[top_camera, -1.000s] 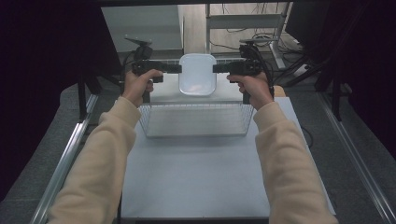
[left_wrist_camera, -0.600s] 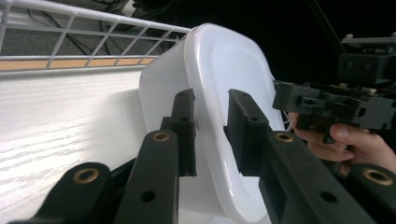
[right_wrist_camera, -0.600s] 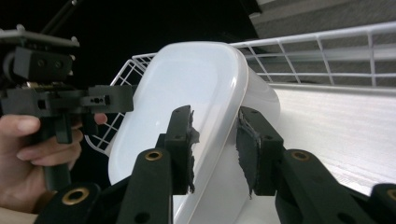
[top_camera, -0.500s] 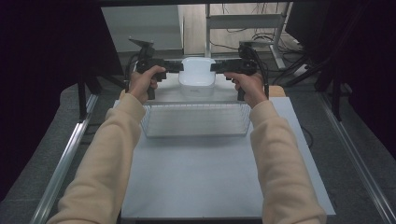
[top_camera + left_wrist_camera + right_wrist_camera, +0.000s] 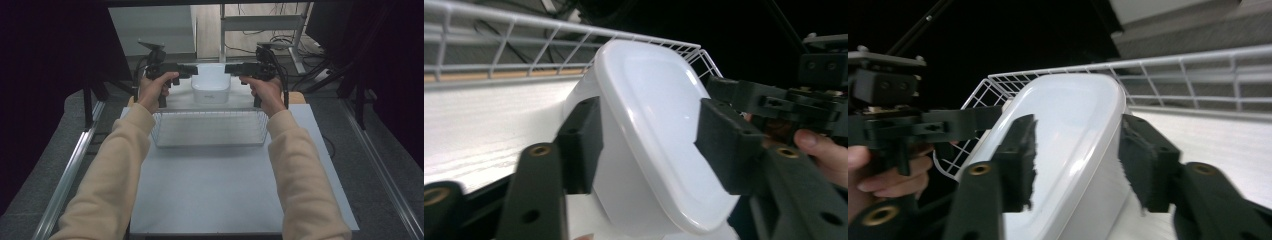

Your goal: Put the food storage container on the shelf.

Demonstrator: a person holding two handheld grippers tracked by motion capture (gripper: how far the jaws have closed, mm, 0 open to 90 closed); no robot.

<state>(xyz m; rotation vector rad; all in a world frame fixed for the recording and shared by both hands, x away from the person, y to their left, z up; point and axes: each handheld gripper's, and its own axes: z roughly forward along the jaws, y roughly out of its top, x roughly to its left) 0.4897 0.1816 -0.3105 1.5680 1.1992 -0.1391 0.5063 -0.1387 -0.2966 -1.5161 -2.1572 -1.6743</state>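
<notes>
White glossy plastic, smooth and rounded at every corner: the tub (image 5: 211,85) is a deep, soft-edged rectangular container with a rolled lip, and it hangs in the air beyond the far side of the wire basket (image 5: 209,127), carried between the two grippers. The left gripper (image 5: 192,70) comes at it from one end and the right gripper (image 5: 231,69) from the other. In the left gripper view the black jaws straddle the rim of the tub (image 5: 659,145), one inside and one out, narrowed onto the wall; in the right gripper view the jaws sit the same way about the tub (image 5: 1073,150), and their foam pads look torn and ragged at the edges. I judge both to be clamped on it, though the actual contact is hard to make out. The risk lies in that slick plastic: each hold is a thin pinch on a shiny lip, so if one hand pulls outward, lags, or twists against the other, the rim could slide from the worn pads and the tub swing or drop. The basket is white coated wire in an open grid, low-walled, standing on the pale matte table (image 5: 215,190); its top wire could catch the tub's base on a low pass.
</notes>
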